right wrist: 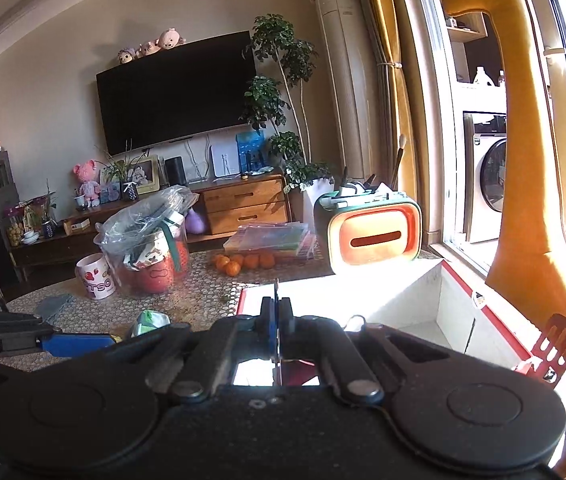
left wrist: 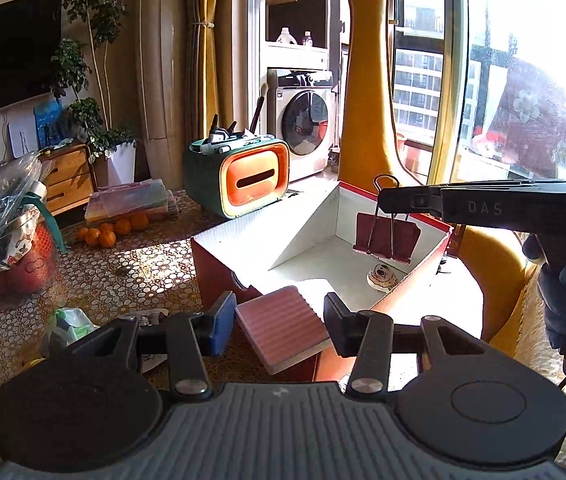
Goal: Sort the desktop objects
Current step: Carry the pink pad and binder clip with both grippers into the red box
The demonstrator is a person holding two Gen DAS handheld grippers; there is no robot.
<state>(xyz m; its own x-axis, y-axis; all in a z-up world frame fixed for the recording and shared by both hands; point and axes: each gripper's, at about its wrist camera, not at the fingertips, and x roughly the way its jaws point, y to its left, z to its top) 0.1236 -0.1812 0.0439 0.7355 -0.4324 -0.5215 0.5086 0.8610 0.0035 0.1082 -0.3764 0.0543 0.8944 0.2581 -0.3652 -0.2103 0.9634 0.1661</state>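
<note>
- Two pairs of tongs are at work over one landmark, the open red cardboard box with a white inside (left wrist: 363, 256), which stands on the patterned worktop (left wrist: 131, 268) in front of the green and orange retro-style desk organiser (left wrist: 239, 176).
- Left tongs (left wrist: 279, 326): clamped on a pink ribbed pad of sticky notes (left wrist: 283, 328), held tilted just at the box's near corner and not yet over its inside.
- Right tongs (left wrist: 393, 198): clenched on a wire handle of a large rose-coloured metal binder clip (left wrist: 387, 238), which hangs above the inside of the box and clear of its floor. In the right wrist view the pads are pressed together on something thin.
- Already inside the box, as far as can be seen: a small round roll of patterned tape (left wrist: 381, 276) on the floor near the right wall. The rest of the visible floor looks bare.
- Left to do, by my judgement: both held items still have to be lowered in and let go. A crumpled green and white packet (right wrist: 149, 320) lies on the worktop left of the box, and a small dark bit lies farther out in the sun patch; whether either belongs in the box I cannot tell.
- Sorting looks to be in an early-to-middle stretch: one item is in and two are on the way.
</note>
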